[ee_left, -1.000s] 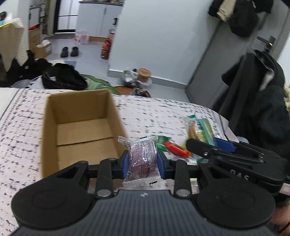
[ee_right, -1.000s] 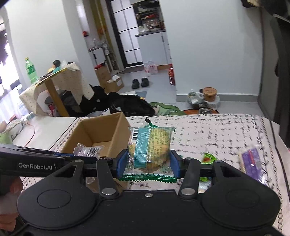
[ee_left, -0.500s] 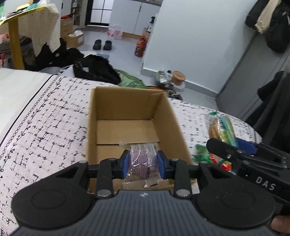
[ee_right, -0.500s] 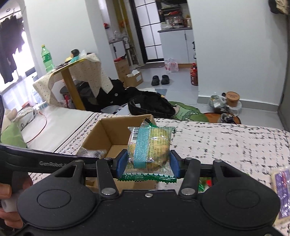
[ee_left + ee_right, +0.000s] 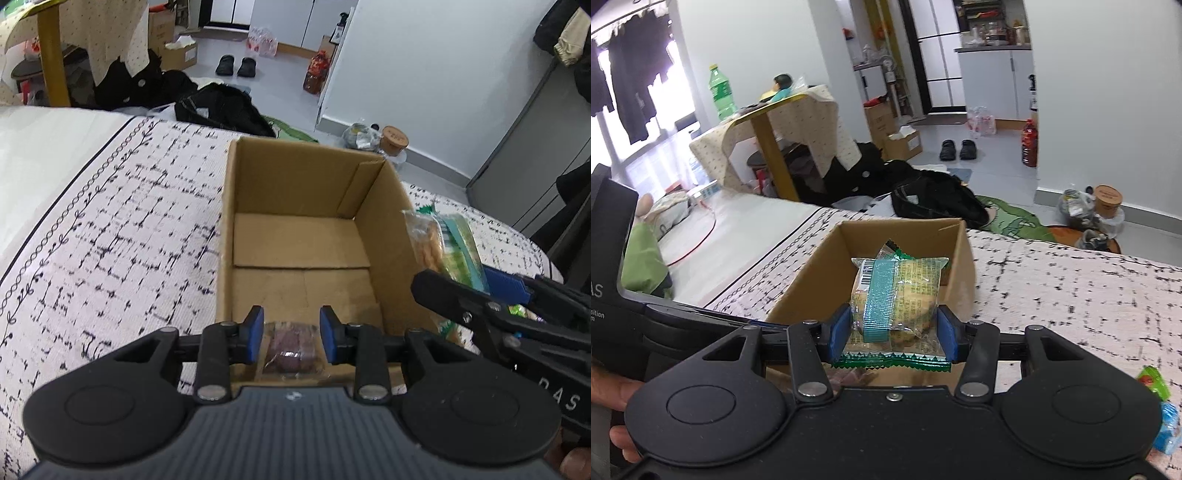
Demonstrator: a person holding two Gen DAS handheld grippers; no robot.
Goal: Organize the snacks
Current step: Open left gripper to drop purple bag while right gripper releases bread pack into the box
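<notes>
Showing two hand-held grippers at an open cardboard box (image 5: 301,236) that stands on a bed's patterned cover (image 5: 110,229). Left gripper (image 5: 291,334): its blue-padded fingers (image 5: 255,332) are narrowed on a clear-wrapped purple snack (image 5: 291,349), held over the box's near wall, inside the rim. Right gripper (image 5: 892,334): its fingers (image 5: 837,332) clamp a yellow snack pack (image 5: 897,295) with a teal band, carried upright above the near right edge of the box (image 5: 827,266); the green crimped seam of the pack hangs just below the pads. In the left wrist view the same pack (image 5: 443,245) appears just beside the box's right wall, held by the right gripper (image 5: 491,286). The box floor shows bare cardboard. More wrapped snacks (image 5: 1154,382) lie on the cover (image 5: 1071,295) to the right, well apart from the box. A hand (image 5: 613,391) is partly visible at the lower left of the right wrist view.
</notes>
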